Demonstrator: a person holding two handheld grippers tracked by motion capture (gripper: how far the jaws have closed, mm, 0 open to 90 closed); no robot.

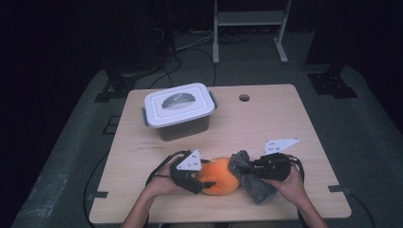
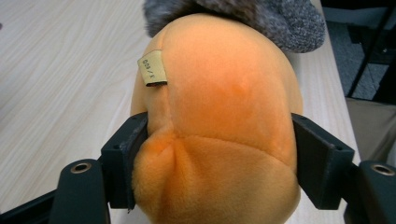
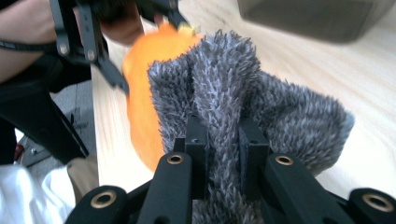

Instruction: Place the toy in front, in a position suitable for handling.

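Orange plush point(image 1: 218, 176) at near edge of wooden surface point(image 1: 266, 118), between both hands. Left claw point(image 1: 205, 181) clamps plush by its flanks — jaws dent soft pile, likely to hold it steady. Right claw point(image 1: 251, 167) pinched shut on fold of grey fuzzy cloth point(image 1: 249, 178), which touches plush's far side — probably for wrapping or wiping. Plush: rounded, seamed, small fabric tag point(image 2: 152, 68). Lidded plastic box point(image 1: 179, 110) well apart, behind.
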